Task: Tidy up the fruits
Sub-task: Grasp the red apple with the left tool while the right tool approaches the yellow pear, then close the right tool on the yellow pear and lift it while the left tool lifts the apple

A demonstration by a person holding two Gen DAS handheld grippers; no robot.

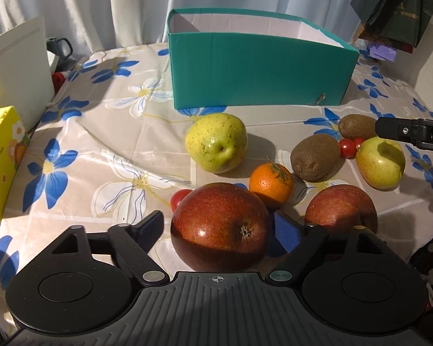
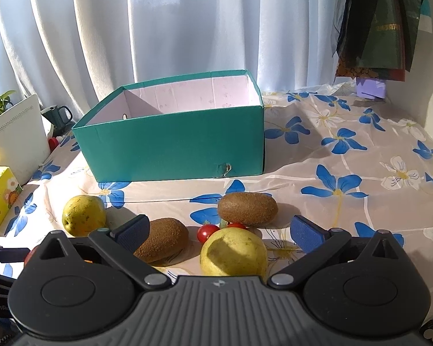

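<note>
The left gripper [image 1: 216,227] has its jaws spread around a large red apple [image 1: 220,226], the left pad a little clear of the skin, the right contact hidden (so no firm clamp shows). A second red apple [image 1: 340,206] sits at its 3 o'clock, an orange [image 1: 270,183] at 1 o'clock. The right gripper [image 2: 220,230] hangs with jaws wide apart over a yellow pear [image 2: 233,252], touching nothing. The teal box [image 2: 173,144] stands at 12 o'clock on the flowered tablecloth [image 2: 346,178]
</note>
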